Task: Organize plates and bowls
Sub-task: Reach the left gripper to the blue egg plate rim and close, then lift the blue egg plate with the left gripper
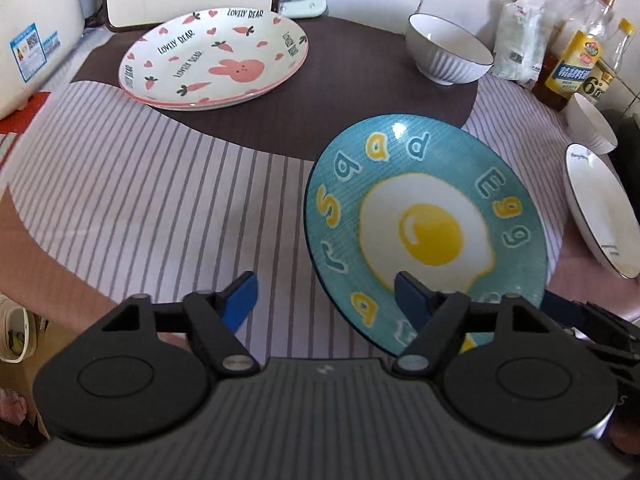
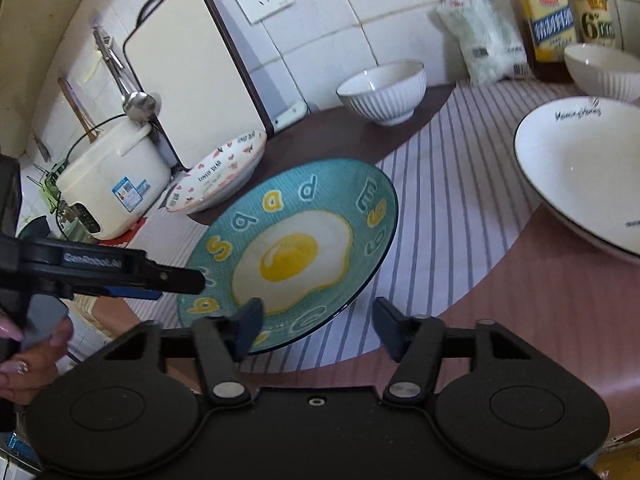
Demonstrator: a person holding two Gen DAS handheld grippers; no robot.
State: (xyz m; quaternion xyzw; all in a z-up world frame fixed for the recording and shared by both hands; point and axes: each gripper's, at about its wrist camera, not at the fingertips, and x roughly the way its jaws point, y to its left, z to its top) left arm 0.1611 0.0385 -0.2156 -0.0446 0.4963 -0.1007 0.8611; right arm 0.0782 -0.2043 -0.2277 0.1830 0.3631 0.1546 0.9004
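Left gripper [image 1: 324, 296] is sitting with its blue-padded jaws spread apart, nothing between them; its right finger is overlapping the near edge of the teal round plate with the fried-egg print [image 1: 426, 224], contact unclear. In the right wrist view that same plate [image 2: 292, 248] is lying at 11 o'clock from my right gripper [image 2: 318, 328], whose jaws are also standing wide apart, empty; its left finger is overlapping the plate's near rim, and I can't tell if it's touching. The teal plate is looking tilted, far edge raised over the striped lilac tablecloth [image 1: 160, 200], but I can't tell what is supporting it. At 10 o'clock in the left view, the white plate with pink rabbit and carrot print [image 1: 214, 60] is resting on the dark brown round mat [image 1: 360, 100], apparently on top of a second like plate. The ribbed white bowl with a dark rim [image 1: 448, 50] is standing on the same mat at 1 o'clock. At 3 o'clock, a shallow white dish with a dark rim [image 1: 600, 208] is sitting near the table edge, a second ribbed white bowl [image 1: 590, 122] just behind it. Oil bottles [image 1: 576, 56] and a clear plastic bag [image 1: 520, 40] are standing against the tiled wall. A cream rice cooker [image 2: 112, 188] and an upright cream cutting board [image 2: 192, 76] are showing at 10 o'clock in the right view.
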